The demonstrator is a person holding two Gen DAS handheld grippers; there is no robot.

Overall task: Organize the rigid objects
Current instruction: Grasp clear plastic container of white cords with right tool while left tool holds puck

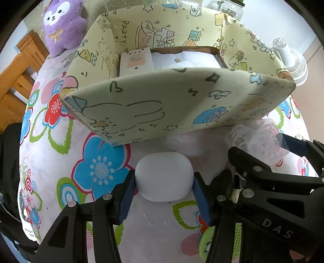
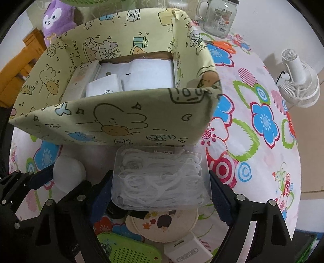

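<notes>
Grippers Clamped on Two Items Before the Storage Box

Blue pads of the left gripper [image 1: 163, 187] press both sides of a smooth white rounded object [image 1: 163, 175], which sits low over the flower-print cloth of the counter [image 1: 60, 161]. Just beside it, the right gripper [image 2: 161, 188] is closed on a clear plastic case of white looped ties [image 2: 162, 178], one blue pad against each side wall. The two tools stand side by side, both pointing forward toward the box, fingers level.

Beneath the right gripper lie a round cream lid with animal prints [image 2: 164, 224], a green perforated pad [image 2: 129, 250] and a white plug adapter [image 2: 188, 252], crowding the near edge.

Directly ahead, the pale yellow cartoon-print storage box [image 1: 172, 105] shows its near wall, which leans outward toward both held items; the clear case reaches almost to its base. Inside, white cartons [image 2: 141, 76] fill the floor. Open cloth lies to the right of the box.

Farther off stand a glass mug jar [image 2: 218, 18], orange scissors [image 2: 224, 45], a white desk fan [image 2: 299, 85] and a purple plush toy [image 1: 62, 26].
</notes>
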